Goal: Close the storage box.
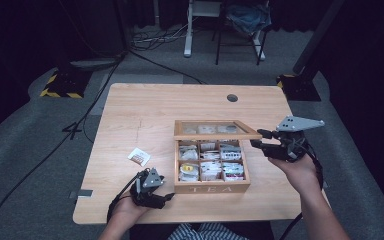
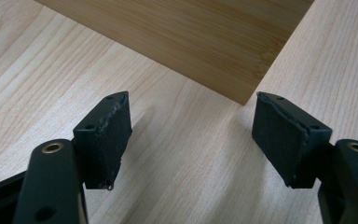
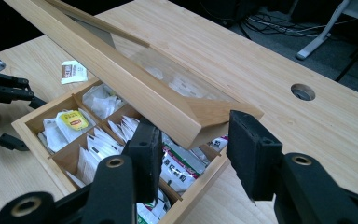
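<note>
At the right edge of the tea box (image 1: 211,188) on the surface (image 1: 145,110), its half-raised lid (image 1: 215,130) is met by the spread right hand-held gripper (image 3: 196,140), unpinched, so it could be dropped shut.

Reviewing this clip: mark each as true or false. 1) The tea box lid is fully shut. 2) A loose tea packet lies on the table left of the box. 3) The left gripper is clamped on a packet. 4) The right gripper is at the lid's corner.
1) False: the glass-paned wooden lid is raised above the compartmented wooden tea box.
2) True: a small white packet lies on the light wooden table.
3) False: the left gripper is open, with bare table between its jaws.
4) True: the right gripper is open around that corner.
</note>
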Available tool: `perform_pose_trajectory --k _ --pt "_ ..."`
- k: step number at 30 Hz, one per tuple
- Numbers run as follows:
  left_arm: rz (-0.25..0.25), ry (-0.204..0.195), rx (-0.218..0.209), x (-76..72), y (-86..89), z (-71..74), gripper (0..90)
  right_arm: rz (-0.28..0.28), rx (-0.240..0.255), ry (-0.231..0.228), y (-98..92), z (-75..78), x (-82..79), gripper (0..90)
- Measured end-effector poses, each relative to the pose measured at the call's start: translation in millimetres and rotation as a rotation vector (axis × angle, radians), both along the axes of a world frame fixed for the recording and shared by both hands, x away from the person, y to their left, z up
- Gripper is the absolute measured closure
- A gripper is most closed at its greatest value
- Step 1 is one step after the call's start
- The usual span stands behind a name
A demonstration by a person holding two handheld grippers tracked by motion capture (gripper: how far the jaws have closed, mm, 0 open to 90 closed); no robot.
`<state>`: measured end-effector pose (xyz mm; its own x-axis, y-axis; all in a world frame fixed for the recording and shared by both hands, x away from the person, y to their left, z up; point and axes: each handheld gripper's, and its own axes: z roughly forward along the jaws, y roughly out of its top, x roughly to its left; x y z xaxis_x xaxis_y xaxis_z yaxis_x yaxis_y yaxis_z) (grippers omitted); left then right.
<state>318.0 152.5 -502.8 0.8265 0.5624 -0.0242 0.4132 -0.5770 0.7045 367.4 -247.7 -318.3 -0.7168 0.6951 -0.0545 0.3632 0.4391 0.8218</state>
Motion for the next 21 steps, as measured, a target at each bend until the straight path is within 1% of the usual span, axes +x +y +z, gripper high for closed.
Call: perform_pose_trajectory --k 9,14,15,18,20,21 --pt "0.007 0.001 0.002 0.6 -0.7 0.0 27.6 0.014 -0.021 0.019 -0.3 -1.5 -3.2 54.5" --pt "0.006 0.000 0.002 0.6 -0.8 0.0 27.5 0.033 -0.055 0.037 0.2 -2.8 -5.1 53.9" --pt "0.006 0.000 0.002 0.6 -0.8 0.0 27.5 0.037 -0.070 0.049 0.9 -2.8 -6.1 53.7" --pt "0.006 0.001 0.002 0.6 -0.8 0.0 27.5 0.042 -0.083 0.058 1.4 -2.6 -7.2 53.7" --pt "0.006 0.001 0.002 0.6 -0.8 0.0 27.5 0.053 -0.106 0.079 1.8 -2.2 -8.8 53.6" --pt "0.006 0.001 0.002 0.6 -0.8 0.0 27.5 0.053 -0.106 0.079 1.8 -2.2 -8.8 53.6"
